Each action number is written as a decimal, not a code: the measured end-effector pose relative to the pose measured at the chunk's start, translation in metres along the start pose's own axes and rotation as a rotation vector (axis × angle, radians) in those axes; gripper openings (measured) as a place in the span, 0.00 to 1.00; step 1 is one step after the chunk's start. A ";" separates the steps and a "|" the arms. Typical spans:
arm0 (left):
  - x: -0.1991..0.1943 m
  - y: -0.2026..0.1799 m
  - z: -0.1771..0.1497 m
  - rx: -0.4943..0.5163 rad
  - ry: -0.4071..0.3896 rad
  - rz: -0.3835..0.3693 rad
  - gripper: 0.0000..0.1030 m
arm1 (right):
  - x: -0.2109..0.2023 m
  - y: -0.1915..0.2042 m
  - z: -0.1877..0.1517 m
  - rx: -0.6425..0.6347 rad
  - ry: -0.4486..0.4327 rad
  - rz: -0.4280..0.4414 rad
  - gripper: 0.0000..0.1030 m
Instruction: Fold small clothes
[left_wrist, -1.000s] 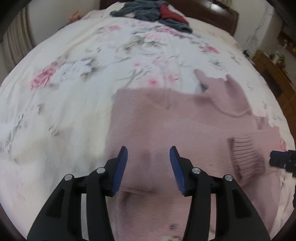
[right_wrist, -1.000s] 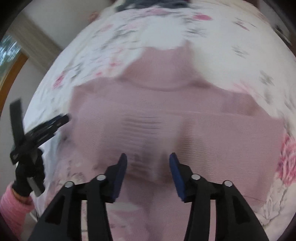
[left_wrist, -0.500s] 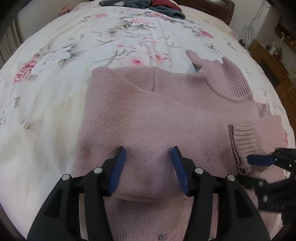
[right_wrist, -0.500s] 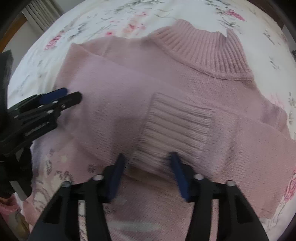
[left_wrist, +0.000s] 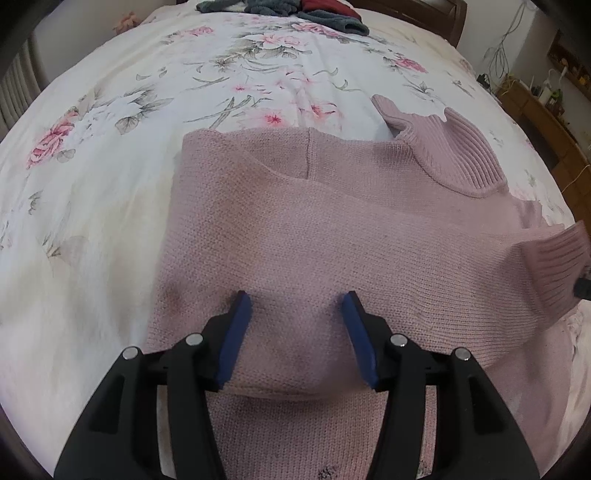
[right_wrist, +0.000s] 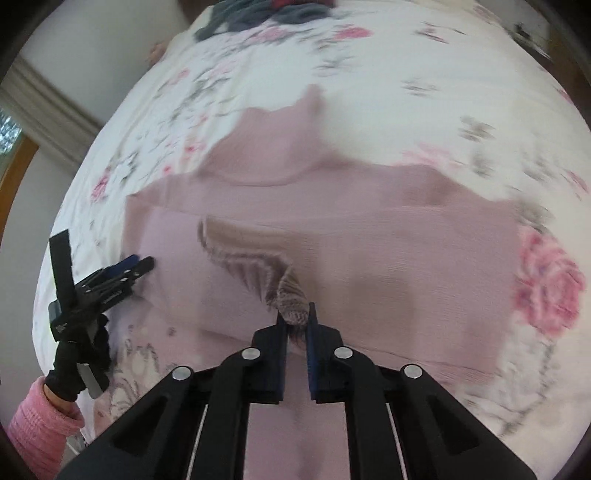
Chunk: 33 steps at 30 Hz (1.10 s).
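Note:
A pink knit sweater (left_wrist: 332, 240) lies flat on the floral bedspread (left_wrist: 110, 147), its ribbed turtleneck collar (left_wrist: 454, 147) towards the far right. One sleeve is folded across the body. Its ribbed cuff (right_wrist: 258, 266) is raised off the fabric, and my right gripper (right_wrist: 295, 317) is shut on the cuff's near end. In the left wrist view the cuff (left_wrist: 554, 266) stands up at the right edge. My left gripper (left_wrist: 297, 325) is open, low over the folded sleeve near the sweater's left side, with nothing between its fingers. It also shows in the right wrist view as the left gripper (right_wrist: 110, 277).
A pile of grey and red clothes (left_wrist: 280, 7) lies at the far end of the bed by the dark headboard (left_wrist: 424, 18). A wooden cabinet (left_wrist: 535, 110) stands off the right side. A gloved hand (right_wrist: 77, 365) with a pink sleeve holds the left gripper.
My right gripper has shut on the sleeve cuff and lifted it off the sweater. My left gripper stays open and has come slightly closer over the folded sleeve.

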<state>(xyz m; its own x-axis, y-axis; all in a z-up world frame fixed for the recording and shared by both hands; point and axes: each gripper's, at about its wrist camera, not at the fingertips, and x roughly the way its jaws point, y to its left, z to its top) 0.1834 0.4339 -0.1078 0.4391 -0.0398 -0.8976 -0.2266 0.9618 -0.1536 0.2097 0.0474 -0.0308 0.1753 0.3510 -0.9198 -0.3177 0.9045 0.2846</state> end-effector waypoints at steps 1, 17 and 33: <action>0.000 0.000 0.000 0.002 0.001 0.002 0.52 | 0.002 -0.009 0.000 0.019 0.008 -0.003 0.08; -0.032 -0.023 0.024 -0.004 -0.083 -0.021 0.57 | -0.027 -0.059 -0.017 0.073 -0.060 -0.092 0.21; 0.014 -0.052 0.009 0.123 -0.001 -0.001 0.59 | 0.039 -0.053 -0.015 0.021 0.047 -0.047 0.26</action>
<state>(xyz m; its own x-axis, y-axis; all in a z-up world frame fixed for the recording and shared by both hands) 0.2095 0.3859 -0.1085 0.4401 -0.0404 -0.8970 -0.1176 0.9878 -0.1022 0.2191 0.0093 -0.0856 0.1452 0.2962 -0.9440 -0.2901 0.9250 0.2455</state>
